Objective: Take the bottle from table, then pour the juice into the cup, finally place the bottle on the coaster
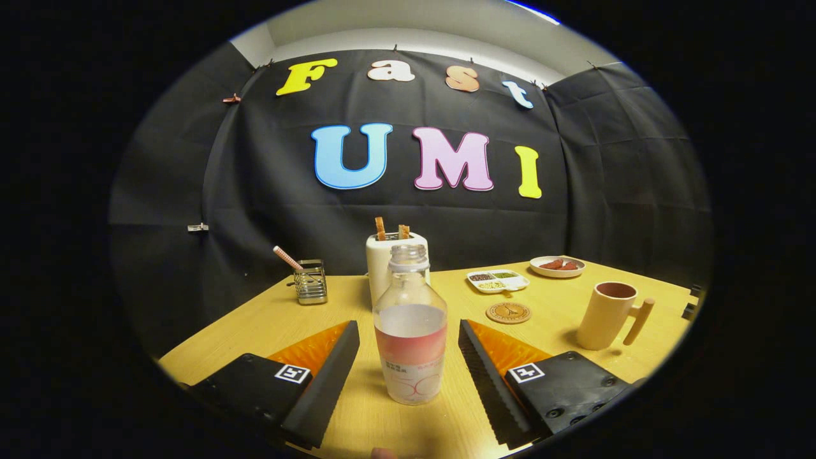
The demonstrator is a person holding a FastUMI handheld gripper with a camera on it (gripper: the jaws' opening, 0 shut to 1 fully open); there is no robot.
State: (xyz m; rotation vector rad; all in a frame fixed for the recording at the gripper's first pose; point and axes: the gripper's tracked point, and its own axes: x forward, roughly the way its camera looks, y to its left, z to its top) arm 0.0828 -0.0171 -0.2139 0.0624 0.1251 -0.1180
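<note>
Two fingers (409,357) stand spread, flanking but not touching the uncapped bottle (410,331) upright on the surface (561,306); step one, grasping, next requires closing squarely on its body.

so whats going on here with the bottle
A person-held gripper is lined up on a capless bottle standing upright on the wooden table. Its fingers are open on either side of the bottle, with a gap on each side, so nothing is gripped yet. The cup and the coaster sit beyond the fingers to the right, and a toaster stands behind the bottle.
</note>
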